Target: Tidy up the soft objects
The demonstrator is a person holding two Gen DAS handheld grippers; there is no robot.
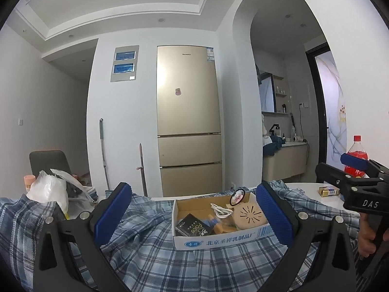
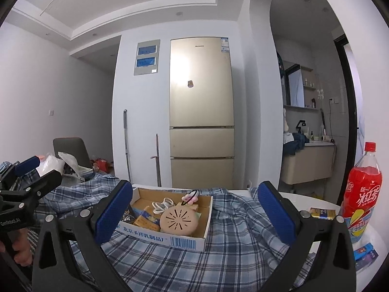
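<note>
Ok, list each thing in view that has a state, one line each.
Left gripper: open, holding nothing.
Right gripper: open, holding nothing.
Box: open-topped, sitting on the shirt, full of small items.
Shirt: spread out and rumpled, unfolded.
Bottle: upright, capped.
Fridge: doors shut.
Bag: crumpled, on the table's left.

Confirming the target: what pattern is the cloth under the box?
Blue-and-white plaid cloth, clearest in the right wrist view.
</note>
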